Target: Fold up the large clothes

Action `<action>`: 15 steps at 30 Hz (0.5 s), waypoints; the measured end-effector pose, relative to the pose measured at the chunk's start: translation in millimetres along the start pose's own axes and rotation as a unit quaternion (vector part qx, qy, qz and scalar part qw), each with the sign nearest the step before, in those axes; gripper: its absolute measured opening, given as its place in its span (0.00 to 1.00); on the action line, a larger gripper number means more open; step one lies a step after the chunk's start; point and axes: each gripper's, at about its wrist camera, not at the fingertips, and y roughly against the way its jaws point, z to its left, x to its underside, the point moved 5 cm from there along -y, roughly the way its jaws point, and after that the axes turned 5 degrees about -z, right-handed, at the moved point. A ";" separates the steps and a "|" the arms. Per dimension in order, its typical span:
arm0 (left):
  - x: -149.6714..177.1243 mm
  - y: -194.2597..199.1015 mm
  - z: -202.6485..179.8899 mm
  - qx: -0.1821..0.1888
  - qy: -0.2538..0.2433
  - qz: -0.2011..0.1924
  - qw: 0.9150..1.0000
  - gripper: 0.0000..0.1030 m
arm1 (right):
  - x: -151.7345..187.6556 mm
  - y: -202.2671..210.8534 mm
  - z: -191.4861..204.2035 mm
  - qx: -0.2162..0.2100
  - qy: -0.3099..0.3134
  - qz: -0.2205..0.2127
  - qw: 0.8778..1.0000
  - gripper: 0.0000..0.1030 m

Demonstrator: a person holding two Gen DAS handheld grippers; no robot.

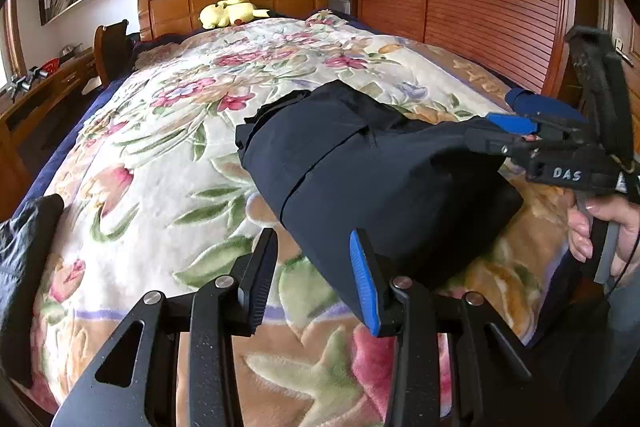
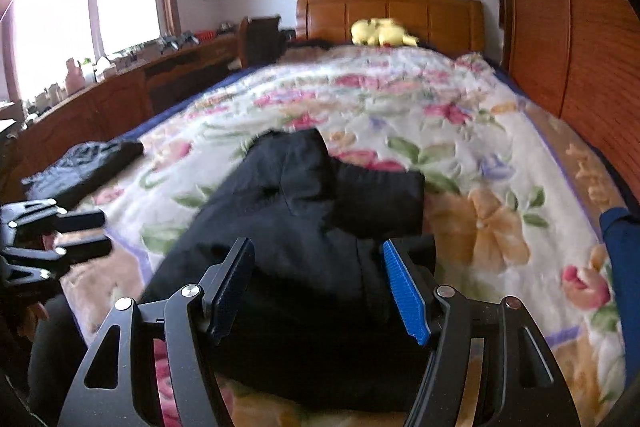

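Left wrist view: dark navy garment [image 1: 360, 163] lying folded in a thick bundle on the floral blanket [image 1: 160, 155] of the bed, near its foot end; layered edges and a seam visible across the top. Left gripper [image 1: 314, 279] hovering just short of the bundle's near corner, jaws partly apart, nothing between them. Right gripper [image 1: 516, 125] reaching in from the right at the bundle's far edge, jaws apart; whether touching the cloth, impossible to tell. Probably soft and floppy, fairly heavy for cloth, prone to sag and unfold when lifted; best taken at the stacked edges or corners, both sides at once. Right wrist view, blurred: same garment [image 2: 304, 211] under the right gripper [image 2: 320, 291], jaws spread wide, no cloth pinched. Left gripper [image 2: 86, 233] at the left margin, clear of the cloth. Counted: two grippers, one garment being worked, one further dark folded item [image 2: 84, 167] well apart toward the bed's left edge, one yellow plush toy [image 2: 380, 31] by the headboard.
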 end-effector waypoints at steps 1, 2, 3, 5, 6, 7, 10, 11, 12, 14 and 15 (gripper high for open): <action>1.5 -0.4 0.8 0.000 0.002 0.001 1.000 0.37 | 1.4 -3.0 -1.4 0.000 0.001 0.008 1.000 0.66; 2.4 0.1 1.5 0.000 0.002 0.001 1.000 0.37 | 3.8 -5.7 -3.2 -0.002 0.001 0.015 1.000 0.66; 3.2 0.1 1.6 0.001 0.003 0.001 1.000 0.37 | 6.4 -8.4 -4.7 -0.005 0.000 0.022 1.000 0.66; 4.3 -0.2 1.4 0.001 0.004 0.002 1.000 0.37 | 6.9 -10.3 -1.8 -0.011 0.000 0.034 0.999 0.66; 4.7 -0.5 1.2 0.000 0.005 0.002 1.000 0.37 | 7.0 -10.0 0.8 -0.012 0.001 0.035 0.999 0.62; 5.1 -1.1 1.1 0.000 0.005 0.003 1.000 0.37 | 6.3 -10.4 2.2 -0.010 0.003 0.037 0.999 0.58; 5.9 -3.0 0.0 0.000 0.006 0.004 1.000 0.37 | 3.9 -7.5 1.9 -0.009 0.005 0.036 0.999 0.35; 6.1 -4.1 -0.3 0.000 0.006 0.005 1.000 0.37 | 3.9 -5.9 0.2 -0.013 0.002 0.034 0.999 0.24; 6.3 -5.0 -1.1 0.001 0.006 0.005 1.000 0.37 | 3.3 -3.6 -1.7 -0.020 -0.001 0.032 0.999 0.21; 6.4 -6.5 -2.9 0.002 0.006 0.007 1.000 0.37 | 2.7 3.2 -2.0 -0.034 -0.006 0.024 0.999 0.15; 6.4 -6.9 -3.0 0.002 0.006 0.007 1.000 0.37 | 2.7 7.1 -0.8 -0.037 -0.004 0.017 0.999 0.12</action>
